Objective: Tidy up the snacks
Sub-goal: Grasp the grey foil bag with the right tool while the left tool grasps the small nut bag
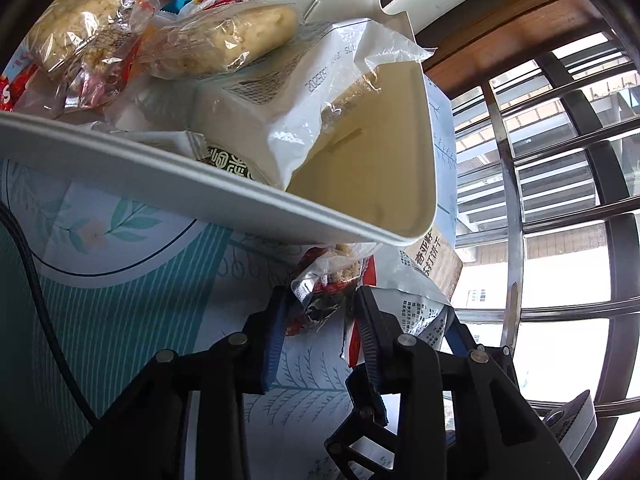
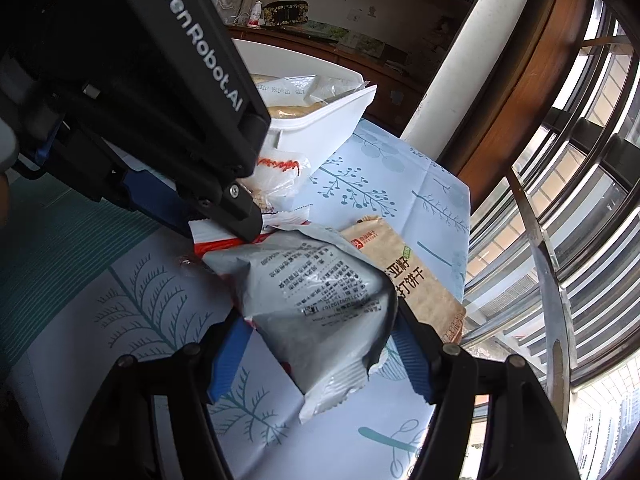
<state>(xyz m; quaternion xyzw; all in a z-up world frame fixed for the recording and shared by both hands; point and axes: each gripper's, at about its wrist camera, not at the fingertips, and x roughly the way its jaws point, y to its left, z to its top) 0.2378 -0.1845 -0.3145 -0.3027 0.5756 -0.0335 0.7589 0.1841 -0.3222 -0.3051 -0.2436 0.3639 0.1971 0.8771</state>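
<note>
My left gripper point(image 1: 322, 312) has closed on a small clear-plastic snack packet with red print point(image 1: 326, 280), pinched between the blue-padded jaws just below the near rim of the white plastic bin point(image 1: 224, 196). The bin stands toward the far edge of the leaf-patterned tablecloth point(image 2: 132, 300), heaped with clear-wrapped rice cakes point(image 1: 224, 40) and a white pouch point(image 1: 320, 92). My right gripper point(image 2: 320, 344) grips a grey foil snack bag with black print point(image 2: 316, 300) across its width, jaws fairly wide, near the tablecloth's window-side edge. A brown paper-look cracker packet point(image 2: 416, 276) lies flat just behind it, partly under the grey bag.
</note>
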